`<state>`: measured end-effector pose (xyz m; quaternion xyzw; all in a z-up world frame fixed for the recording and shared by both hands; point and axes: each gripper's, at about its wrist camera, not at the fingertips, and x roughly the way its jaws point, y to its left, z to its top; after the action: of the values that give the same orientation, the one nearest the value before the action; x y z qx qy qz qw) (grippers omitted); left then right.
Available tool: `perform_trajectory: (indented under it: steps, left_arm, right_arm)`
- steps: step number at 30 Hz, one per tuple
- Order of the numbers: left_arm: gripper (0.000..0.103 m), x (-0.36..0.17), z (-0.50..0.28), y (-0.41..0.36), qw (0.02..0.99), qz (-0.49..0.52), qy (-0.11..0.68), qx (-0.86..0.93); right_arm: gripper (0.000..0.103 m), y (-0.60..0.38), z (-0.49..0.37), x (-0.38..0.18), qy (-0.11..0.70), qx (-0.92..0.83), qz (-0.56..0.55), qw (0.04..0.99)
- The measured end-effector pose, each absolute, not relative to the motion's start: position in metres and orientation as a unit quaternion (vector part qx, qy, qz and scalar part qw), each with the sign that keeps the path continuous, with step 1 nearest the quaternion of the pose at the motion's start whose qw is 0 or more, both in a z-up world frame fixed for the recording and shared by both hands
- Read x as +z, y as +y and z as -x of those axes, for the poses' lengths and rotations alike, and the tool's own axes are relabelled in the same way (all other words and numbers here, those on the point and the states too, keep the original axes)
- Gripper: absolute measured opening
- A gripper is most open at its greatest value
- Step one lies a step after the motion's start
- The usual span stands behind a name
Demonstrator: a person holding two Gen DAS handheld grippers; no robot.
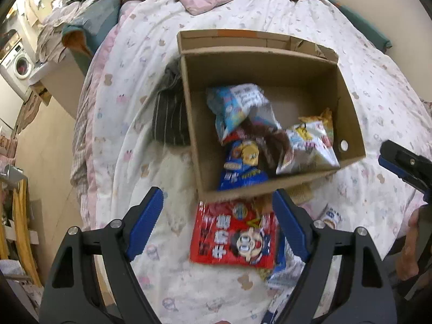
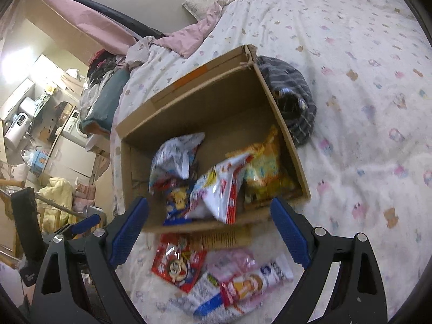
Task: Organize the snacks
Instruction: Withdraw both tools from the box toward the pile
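I take the cardboard box (image 1: 270,62) on the bed (image 1: 351,54) as my reference point and report from left to right.

Left of the box, touching its wall, lies one dark striped garment (image 1: 168,116).

Inside the box I count four snack packets in my left camera: one pale blue packet (image 1: 237,108) toward the far left, one dark blue packet (image 1: 240,167) against the near wall, one brown packet (image 1: 270,145) between them, and one white-and-yellow packet (image 1: 310,145) at the right side. My right camera shows one more yellow packet (image 2: 266,170) in the box corner, partly hidden behind the white one.

Just outside the near wall of the box, on the bedding, lies one red packet (image 1: 235,235) with a cartoon face. Beside it my right camera shows a loose pile: one pink packet (image 2: 232,260) and one white-and-red packet (image 2: 251,283), with further wrappers too blurred to count.

My left gripper (image 1: 217,226) is spread wide and empty, hanging over the red packet. My right gripper (image 2: 209,232) is likewise spread and empty, above the near wall of the box.
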<state>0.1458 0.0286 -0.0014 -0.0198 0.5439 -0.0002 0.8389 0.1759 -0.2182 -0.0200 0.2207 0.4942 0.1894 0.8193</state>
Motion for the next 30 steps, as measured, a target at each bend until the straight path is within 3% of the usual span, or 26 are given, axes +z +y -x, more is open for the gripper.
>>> perform_trajectory:
  steps: [23, 30]
  left_arm:
    - [0.080, -0.031, -0.079, 0.028, 0.824, 0.005, 0.567, 0.005]
    - [0.080, -0.051, -0.079, 0.019, 0.776, 0.089, 0.624, -0.008]
  right_arm:
    - [0.094, -0.228, -0.097, -0.043, 0.533, 0.156, -0.188, 0.810]
    - [0.094, -0.237, -0.099, -0.041, 0.530, 0.148, -0.218, 0.806]
